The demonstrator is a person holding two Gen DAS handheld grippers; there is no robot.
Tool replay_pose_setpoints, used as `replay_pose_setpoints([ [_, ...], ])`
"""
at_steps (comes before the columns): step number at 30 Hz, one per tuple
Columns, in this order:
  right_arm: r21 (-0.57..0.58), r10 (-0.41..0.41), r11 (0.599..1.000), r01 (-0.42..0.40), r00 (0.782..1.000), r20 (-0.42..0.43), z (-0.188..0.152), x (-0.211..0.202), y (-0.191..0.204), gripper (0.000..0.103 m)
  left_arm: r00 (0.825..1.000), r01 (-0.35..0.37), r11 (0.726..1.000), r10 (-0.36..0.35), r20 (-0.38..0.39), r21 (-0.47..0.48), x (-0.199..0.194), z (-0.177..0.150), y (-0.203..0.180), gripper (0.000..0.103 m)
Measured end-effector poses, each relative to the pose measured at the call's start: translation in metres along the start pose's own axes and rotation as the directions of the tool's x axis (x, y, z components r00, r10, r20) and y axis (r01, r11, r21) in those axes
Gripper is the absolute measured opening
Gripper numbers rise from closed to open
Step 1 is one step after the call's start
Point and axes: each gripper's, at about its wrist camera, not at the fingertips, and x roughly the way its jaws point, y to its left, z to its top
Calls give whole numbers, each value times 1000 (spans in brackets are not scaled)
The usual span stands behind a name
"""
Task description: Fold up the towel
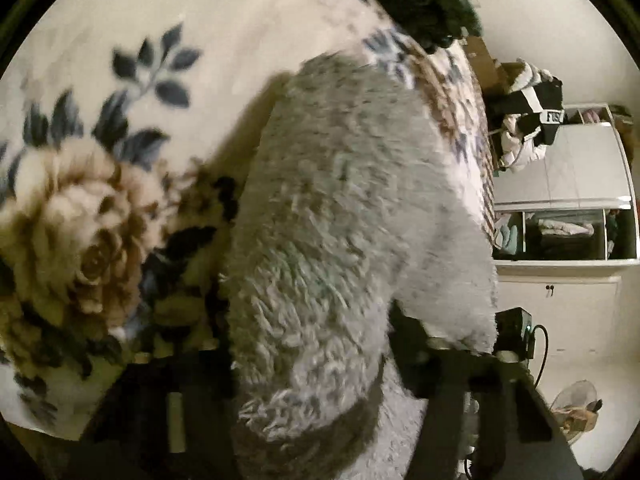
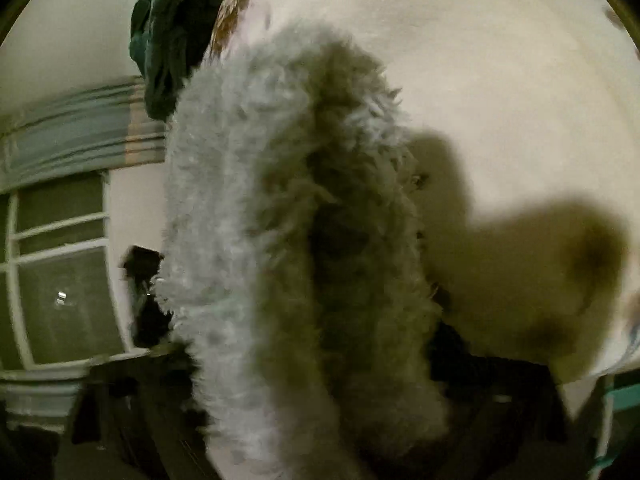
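The left gripper sits at the bottom of its own view with a thick bunch of the shaggy grey towel running up from between its dark fingers; the pile hides the pads, so it looks clamped on the towel, though I cannot tell how firmly. To the left of the towel lies the floral blanket, cream with a large brown rose and dark leaves, and the towel hangs just above it, throwing a shadow on it. Further right, past the bed's edge, a wardrobe stands with open shelves. In the right wrist view, a window and a dark green garment sit at the left, then the same towel fills the middle, draped over and rising from the right gripper, whose jaws are buried in fibres; whether they pinch the cloth or merely sit under it I cannot tell. Right of it is plain cream blanket with a heavy shadow. The step in hand seems to be carrying the held edge over to make a fold. To do it well, both hands should keep level with each other, hold the edge taut between them, lower it squarely onto the blanket, and let go only once the corners match.
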Motion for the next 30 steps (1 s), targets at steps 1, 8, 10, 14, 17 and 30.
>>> replay_pose_setpoints([
  [1, 1, -12, 1000, 12, 1000, 8, 0, 1, 2, 64, 1000, 3, 1000, -4, 6, 3, -4, 1, -4, 40],
  [8, -1, -37, 999, 37, 997, 71, -11, -18, 32, 49, 1000, -5, 999, 5, 15, 46, -26, 8, -43, 35],
  [10, -7, -36, 999, 37, 997, 73, -13, -25, 43, 48, 1000, -7, 999, 6, 27, 47, -41, 12, -58, 35],
  [14, -17, -13, 1000, 14, 997, 81, -11, -48, 83, 48, 998, -5, 999, 2, 66, 48, -72, 34, -87, 35],
  [17, -54, -3, 999, 8, 996, 89, 6, -72, 131, 48, 993, -1, 999, -5, 119, 52, -102, 63, -111, 36],
  [30, -178, -23, 983, 55, 984, 176, 247, -55, 340, 48, 966, 4, 999, -13, 259, 34, -148, 336, -148, 36],
])
